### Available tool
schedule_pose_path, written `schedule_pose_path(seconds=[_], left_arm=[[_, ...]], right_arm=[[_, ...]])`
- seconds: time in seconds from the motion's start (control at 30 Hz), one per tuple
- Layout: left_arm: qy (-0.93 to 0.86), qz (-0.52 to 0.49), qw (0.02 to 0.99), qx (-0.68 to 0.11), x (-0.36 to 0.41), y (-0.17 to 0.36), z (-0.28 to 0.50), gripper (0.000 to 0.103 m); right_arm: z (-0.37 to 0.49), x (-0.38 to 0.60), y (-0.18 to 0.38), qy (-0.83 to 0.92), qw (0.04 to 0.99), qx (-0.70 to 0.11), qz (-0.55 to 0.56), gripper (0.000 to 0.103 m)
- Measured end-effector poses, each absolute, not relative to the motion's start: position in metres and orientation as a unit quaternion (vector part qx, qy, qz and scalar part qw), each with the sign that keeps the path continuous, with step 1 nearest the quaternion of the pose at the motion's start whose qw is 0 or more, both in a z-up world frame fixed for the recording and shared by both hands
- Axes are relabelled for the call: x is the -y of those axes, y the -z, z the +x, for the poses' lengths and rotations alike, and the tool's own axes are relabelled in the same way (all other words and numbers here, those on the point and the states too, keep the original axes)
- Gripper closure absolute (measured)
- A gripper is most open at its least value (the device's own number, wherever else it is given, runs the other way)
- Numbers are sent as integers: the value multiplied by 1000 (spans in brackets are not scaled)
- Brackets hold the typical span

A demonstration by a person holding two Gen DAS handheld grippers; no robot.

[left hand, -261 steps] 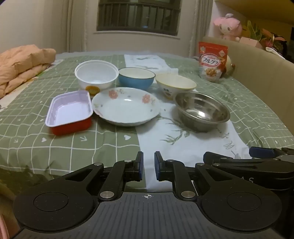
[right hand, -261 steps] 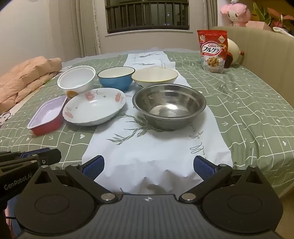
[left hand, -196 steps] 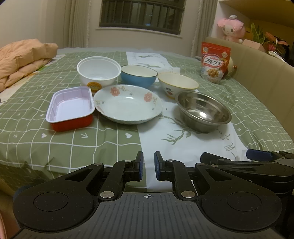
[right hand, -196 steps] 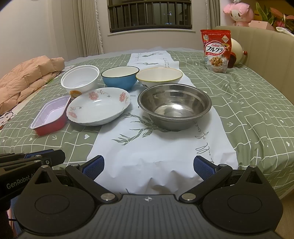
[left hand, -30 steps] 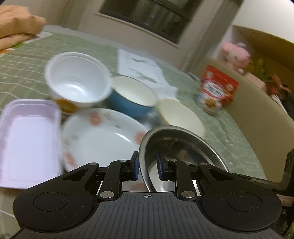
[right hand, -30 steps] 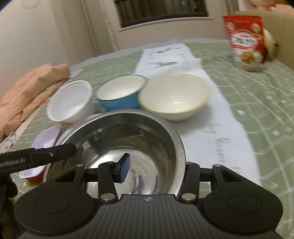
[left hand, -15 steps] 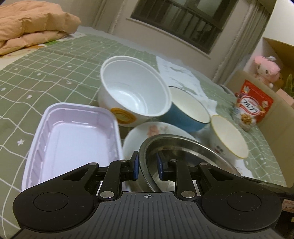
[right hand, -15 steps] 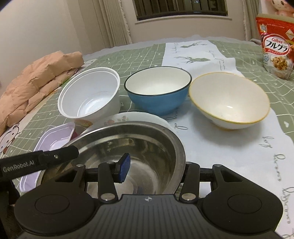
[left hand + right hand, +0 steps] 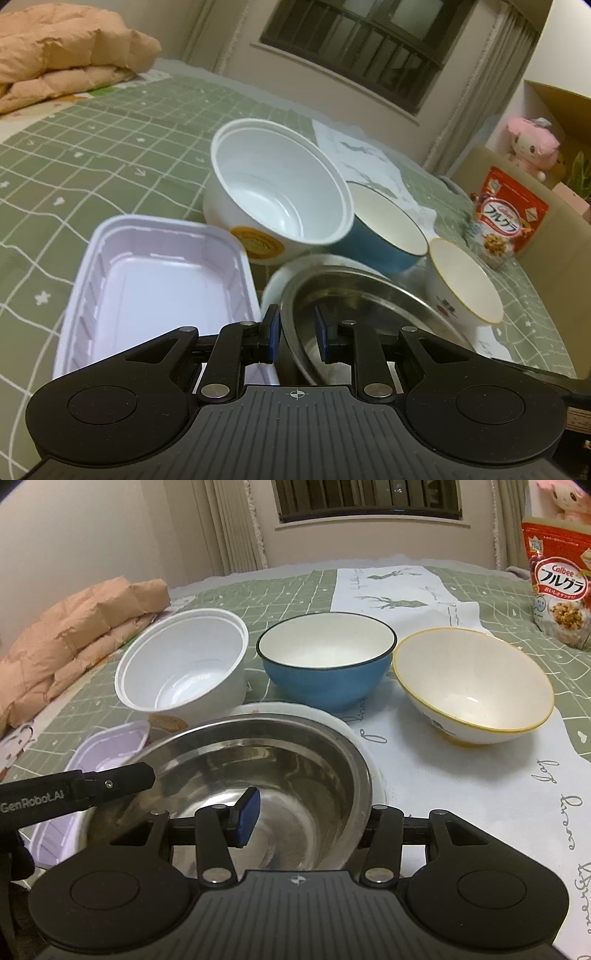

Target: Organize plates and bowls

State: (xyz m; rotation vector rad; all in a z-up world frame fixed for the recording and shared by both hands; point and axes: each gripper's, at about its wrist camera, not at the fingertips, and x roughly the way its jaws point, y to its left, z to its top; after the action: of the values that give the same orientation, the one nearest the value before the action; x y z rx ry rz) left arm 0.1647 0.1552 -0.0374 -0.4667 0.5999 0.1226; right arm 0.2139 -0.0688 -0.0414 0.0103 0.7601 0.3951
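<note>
A steel bowl point(image 9: 258, 775) sits over the white floral plate point(image 9: 347, 727), whose rim shows around it; I cannot tell whether it rests on the plate. My left gripper point(image 9: 295, 332) straddles the steel bowl's point(image 9: 369, 306) left rim, pads slightly apart from it. My right gripper point(image 9: 306, 819) straddles the bowl's right rim, one blue pad inside, the other hidden outside. Behind stand a white plastic bowl point(image 9: 181, 672), a blue bowl point(image 9: 325, 664) and a cream bowl point(image 9: 472, 690). A lilac-lined tray point(image 9: 155, 291) lies left.
The dishes stand on a bed with a green checked cover point(image 9: 92, 155) and a white paper runner point(image 9: 461, 794). A folded peach quilt point(image 9: 74, 627) lies at the left. A red cereal bag point(image 9: 557, 590) stands at the back right.
Both grippers carried the steel bowl left from the runner to over the floral plate. In the last half second the bowl came lower and the left jaws opened slightly around its rim.
</note>
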Motion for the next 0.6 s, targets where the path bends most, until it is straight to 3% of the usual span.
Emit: schedule_pose_path(seconds=[0.23,0.6], left_arm=[[-55,-156,931,-325,-157,22,206,80],[-6,-234,921,-311,-189,43,215,75]], right_arm=[[212,75,36,-178,913,-367,4,55],[221,59,37,-152,915,-373,8,49]])
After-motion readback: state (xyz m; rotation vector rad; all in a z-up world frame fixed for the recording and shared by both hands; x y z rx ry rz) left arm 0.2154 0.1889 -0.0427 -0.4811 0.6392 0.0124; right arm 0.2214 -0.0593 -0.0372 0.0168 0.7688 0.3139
